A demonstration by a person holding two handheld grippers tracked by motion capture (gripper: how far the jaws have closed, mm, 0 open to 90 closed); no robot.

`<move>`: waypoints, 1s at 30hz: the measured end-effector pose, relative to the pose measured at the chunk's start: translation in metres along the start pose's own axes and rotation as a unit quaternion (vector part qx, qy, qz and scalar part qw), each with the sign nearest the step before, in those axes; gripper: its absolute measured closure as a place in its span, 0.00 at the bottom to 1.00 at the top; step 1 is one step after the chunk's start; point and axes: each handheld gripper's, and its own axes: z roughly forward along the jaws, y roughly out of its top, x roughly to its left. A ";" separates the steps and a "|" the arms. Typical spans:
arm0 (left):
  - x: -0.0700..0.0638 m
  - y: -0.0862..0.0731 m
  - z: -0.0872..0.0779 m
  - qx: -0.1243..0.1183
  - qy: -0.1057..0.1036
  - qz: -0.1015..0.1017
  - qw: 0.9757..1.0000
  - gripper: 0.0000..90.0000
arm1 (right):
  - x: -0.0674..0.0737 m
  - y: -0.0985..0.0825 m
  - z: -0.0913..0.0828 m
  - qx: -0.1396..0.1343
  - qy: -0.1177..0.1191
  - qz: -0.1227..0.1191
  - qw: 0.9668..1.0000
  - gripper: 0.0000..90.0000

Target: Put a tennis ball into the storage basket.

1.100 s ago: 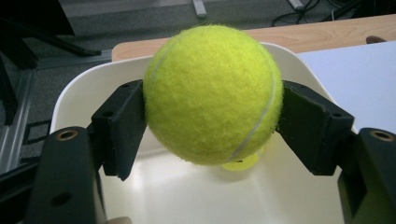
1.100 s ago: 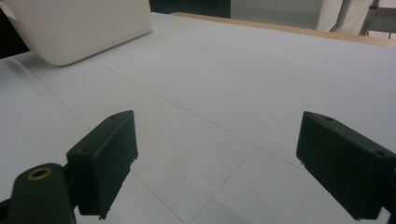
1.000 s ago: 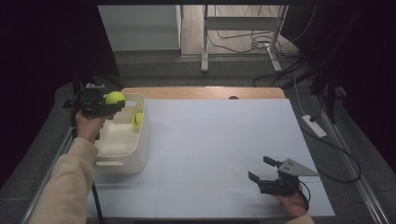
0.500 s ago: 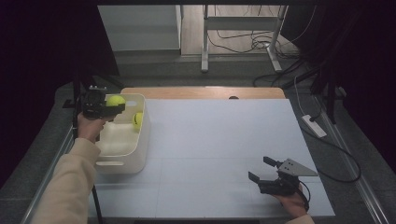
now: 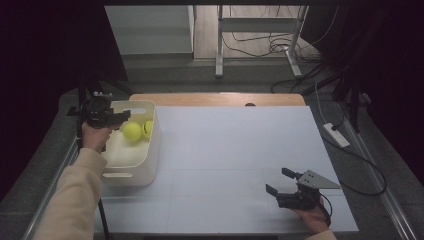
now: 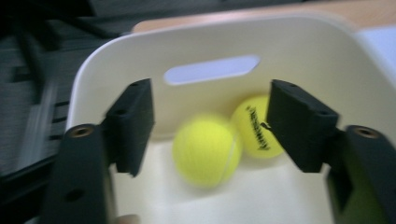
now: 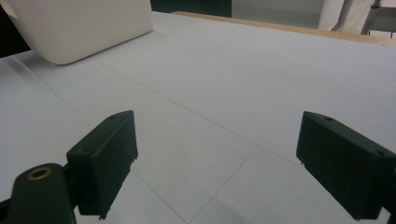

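A white plastic bin (image 5: 128,177) stands at the table's left edge with two yellow tennis balls in it. One ball (image 5: 131,131) lies beside the other (image 5: 148,128) against the far wall. My left gripper (image 5: 122,116) hovers over the bin's far left corner, open, with nothing between its jaws. In the left gripper view (image 6: 212,95) the nearer ball (image 6: 206,151) is blurred below the jaws, and the printed ball (image 6: 254,126) rests behind it under the bin's handle slot (image 6: 211,70). My right gripper (image 5: 280,181) sits low at the front right, open and empty (image 7: 217,140).
A pale sheet (image 5: 240,150) covers the tabletop, with a wooden strip (image 5: 215,99) along the far edge. Cables and a power strip (image 5: 336,134) lie on the floor to the right. In the right gripper view the bin (image 7: 79,28) shows at the far left.
The tennis ball that sat in my left gripper has left it and now lies in the bin beside the other ball. The right gripper has not moved.
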 end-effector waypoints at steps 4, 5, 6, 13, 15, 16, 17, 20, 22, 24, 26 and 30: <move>0.000 -0.001 0.002 0.008 -0.029 0.000 1.000 0.11 | 0.000 0.000 0.000 -0.002 -0.002 0.002 1.000 0.14; 0.000 -0.002 0.001 -0.001 -0.039 -0.006 0.999 0.10 | 0.000 0.000 0.000 -0.002 -0.002 0.002 1.000 0.14; 0.001 -0.003 -0.001 -0.006 -0.050 -0.006 0.999 0.09 | 0.000 0.000 0.000 -0.001 -0.002 0.002 1.000 0.14; -0.003 -0.004 -0.015 -0.031 -0.093 -0.005 0.995 0.07 | 0.000 0.000 0.000 0.000 -0.002 0.001 1.000 0.14; -0.004 -0.004 -0.019 -0.037 -0.103 0.000 0.994 0.08 | 0.000 0.000 0.000 -0.001 -0.001 0.001 1.000 0.14; -0.005 -0.005 -0.020 -0.040 -0.108 0.000 0.993 0.08 | 0.000 0.000 0.000 -0.001 -0.002 0.001 1.000 0.14; -0.006 -0.006 -0.021 -0.043 -0.114 0.001 0.992 0.08 | 0.000 0.000 0.000 -0.001 -0.002 0.002 1.000 0.14; -0.007 -0.007 -0.023 -0.050 -0.126 0.003 0.991 0.08 | -0.001 0.000 0.001 -0.002 -0.003 0.002 1.000 0.14; -0.010 -0.010 -0.026 -0.060 -0.138 0.002 0.989 0.08 | -0.001 0.000 0.001 -0.001 -0.004 0.002 1.000 0.14; -0.012 -0.012 -0.030 -0.067 -0.152 0.008 0.986 0.09 | -0.001 0.000 0.001 -0.001 -0.003 0.001 1.000 0.14; -0.016 -0.014 -0.033 -0.073 -0.165 0.015 0.984 0.09 | -0.002 0.000 0.001 -0.002 -0.002 0.002 1.000 0.14; -0.020 -0.018 -0.038 -0.083 -0.180 0.025 0.980 0.09 | -0.003 0.000 0.002 -0.003 -0.001 0.005 1.000 0.14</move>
